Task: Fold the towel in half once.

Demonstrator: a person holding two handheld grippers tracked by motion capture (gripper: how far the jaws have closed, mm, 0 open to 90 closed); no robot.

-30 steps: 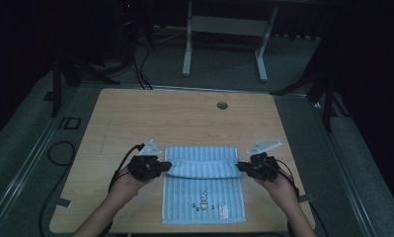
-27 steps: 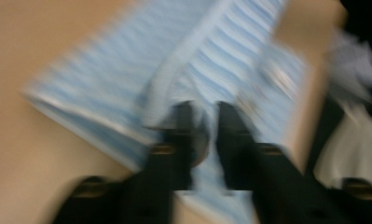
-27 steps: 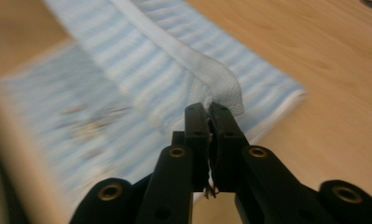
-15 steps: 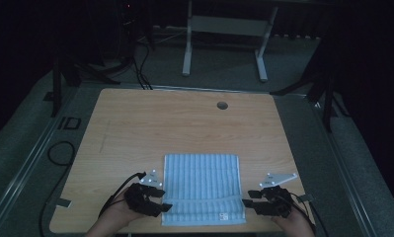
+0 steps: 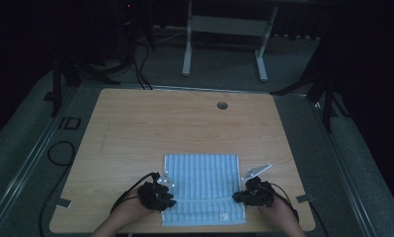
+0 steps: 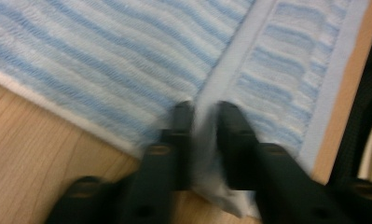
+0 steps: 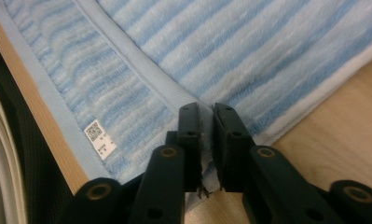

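High view has the blue striped towel [image 5: 204,187] lying folded on the wooden surface [image 5: 150,128], near the front edge. Left gripper [image 5: 157,195] sits at the towel's left side, right gripper [image 5: 251,196] at its right side. Left gripper view's blurry, but the fingers [image 6: 181,135] have just been closing and now pinch the towel's hemmed edge. Same deal on the right: fingers [image 7: 189,140] just closed, clamping the hem, with a small white label [image 7: 99,136] nearby.
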